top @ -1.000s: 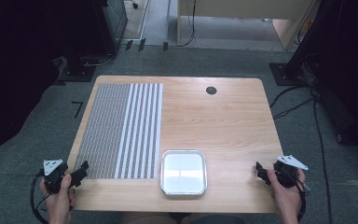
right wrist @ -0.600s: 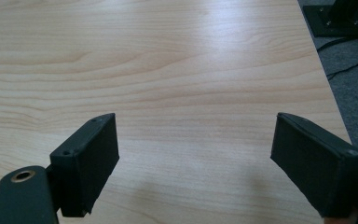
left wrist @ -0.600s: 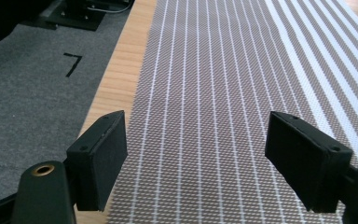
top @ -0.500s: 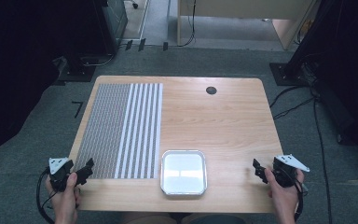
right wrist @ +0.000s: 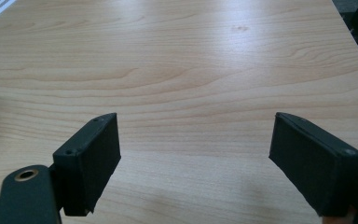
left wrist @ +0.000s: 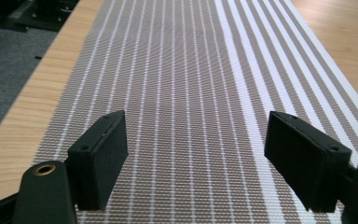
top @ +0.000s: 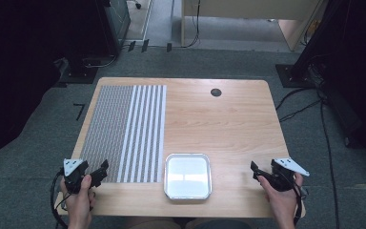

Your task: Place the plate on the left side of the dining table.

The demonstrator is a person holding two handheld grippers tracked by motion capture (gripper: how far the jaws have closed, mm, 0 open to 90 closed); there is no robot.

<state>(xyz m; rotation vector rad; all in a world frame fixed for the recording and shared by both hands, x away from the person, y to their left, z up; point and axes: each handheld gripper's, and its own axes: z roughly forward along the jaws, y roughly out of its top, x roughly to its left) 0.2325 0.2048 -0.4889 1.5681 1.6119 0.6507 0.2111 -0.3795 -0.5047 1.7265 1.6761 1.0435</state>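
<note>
Left claw (top: 100, 171) hangs over the near left corner of the striped mat (top: 126, 131), held in the person's left hand (top: 78, 198); its jaws stand wide apart with nothing between them. In the left gripper view the two black pads (left wrist: 100, 158) frame the mat's woven surface, fine brown-and-white weave on one side and broader white stripes on the other, and neither pad touches it.

Right claw (top: 255, 171), in the right hand (top: 280, 196), sits well to the right of the mat, above the bare wood of the bench (top: 228, 124) near its front right corner. Its jaws too are spread and released, holding nothing; the right gripper view looks between them (right wrist: 200, 158) onto plain wood grain.

Just right of the mat's near end, at the bench's front edge, lies a shallow square foil tray (top: 188, 175), between the two claws and apart from both. Far to the right of the mat's back end, a small dark round hole (top: 216, 92) sits in the bench top.
</note>
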